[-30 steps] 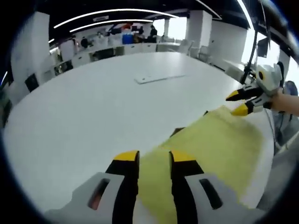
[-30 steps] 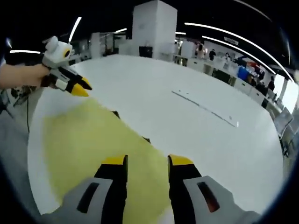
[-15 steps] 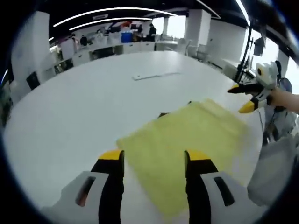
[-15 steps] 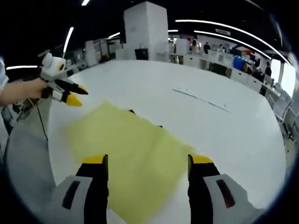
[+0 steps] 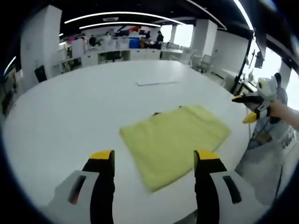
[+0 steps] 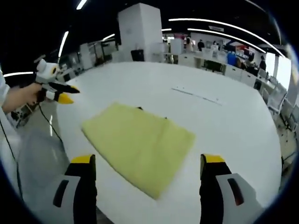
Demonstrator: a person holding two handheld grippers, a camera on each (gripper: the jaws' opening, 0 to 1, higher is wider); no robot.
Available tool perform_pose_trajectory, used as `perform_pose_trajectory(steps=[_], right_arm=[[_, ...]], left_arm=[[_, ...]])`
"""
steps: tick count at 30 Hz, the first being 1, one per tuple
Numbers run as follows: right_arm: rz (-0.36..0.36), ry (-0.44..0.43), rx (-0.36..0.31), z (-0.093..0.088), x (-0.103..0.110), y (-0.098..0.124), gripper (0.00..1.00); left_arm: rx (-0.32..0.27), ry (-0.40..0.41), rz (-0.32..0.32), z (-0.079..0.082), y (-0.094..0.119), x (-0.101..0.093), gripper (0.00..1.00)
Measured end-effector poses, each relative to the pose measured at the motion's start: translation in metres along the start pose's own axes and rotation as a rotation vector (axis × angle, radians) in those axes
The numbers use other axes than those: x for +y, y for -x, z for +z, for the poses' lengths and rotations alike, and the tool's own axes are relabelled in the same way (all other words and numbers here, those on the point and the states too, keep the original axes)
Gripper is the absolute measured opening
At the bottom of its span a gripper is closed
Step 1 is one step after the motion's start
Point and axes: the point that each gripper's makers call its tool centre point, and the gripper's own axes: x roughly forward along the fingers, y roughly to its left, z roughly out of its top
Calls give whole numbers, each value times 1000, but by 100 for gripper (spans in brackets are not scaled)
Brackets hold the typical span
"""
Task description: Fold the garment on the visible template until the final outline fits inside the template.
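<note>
A folded yellow garment (image 5: 175, 139) lies flat on the white round table (image 5: 84, 107), near its edge. Small dark bits of the template (image 5: 156, 113) peek out from under its far side. In the left gripper view my left gripper (image 5: 155, 158) hangs open and wide, above the table short of the garment and holding nothing. The right gripper (image 5: 247, 108) is held in a hand off the table's right edge, its yellow tips apart. In the right gripper view my right gripper (image 6: 147, 161) is open and empty before the garment (image 6: 140, 142). The left gripper (image 6: 63, 93) hovers at the left, tips apart.
A thin flat strip (image 5: 156, 82) lies farther across the table, also visible as the strip (image 6: 196, 95). The table edge (image 6: 70, 140) runs close to the garment, with a cable (image 6: 50, 131) hanging beside it. Office desks and white pillars stand behind.
Both grippers' jaws have spread wider and pulled back from the garment. The garment, earlier between the jaws, now lies flat on the table, apart from both.
</note>
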Motion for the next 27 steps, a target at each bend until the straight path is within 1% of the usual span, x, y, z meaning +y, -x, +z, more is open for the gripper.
perform_pose_trajectory(steps=[1, 3, 5, 6, 7, 8, 9, 10, 12, 15, 18, 21, 23, 27], right_arm=[[-2, -4, -3, 0, 1, 4, 94], [-6, -16, -11, 2, 3, 15, 96], [-7, -31, -23, 4, 5, 27, 98], [-7, -49, -30, 7, 7, 34, 99], [-5, -55, -34, 7, 8, 36, 100], [6, -75, -64, 13, 12, 46, 100], [8, -81, -72, 15, 13, 49, 100], [14, -98, -87, 17, 15, 56, 100], [15, -111, -101, 19, 18, 66, 100], [2, -97, -96, 16, 20, 78, 100], [-2, -88, -101, 14, 23, 87, 100], [3, -111, -123, 11, 24, 93, 100], [1, -123, -129, 9, 24, 93, 100], [15, -114, -124, 7, 30, 90, 100]], left_arm=[[-3, -2, -3, 0, 4, -2, 69], [-5, -11, -13, -1, 15, -6, 76], [-26, -28, -19, 1, 26, -10, 82], [-37, -29, -32, 1, 32, -13, 84], [-41, -27, -34, 1, 34, -14, 85], [-54, -21, -38, 2, 38, -16, 87], [-67, -15, -48, 1, 45, -18, 89], [-69, -7, -52, 0, 48, -19, 92], [-65, 21, -72, -8, 56, -22, 99], [-54, 32, -88, -20, 65, -26, 99], [-39, 47, -88, -28, 71, -27, 99], [-50, 60, -74, -27, 74, -27, 99], [-58, 66, -71, -25, 74, -27, 99], [-59, 55, -73, -20, 74, -30, 99]])
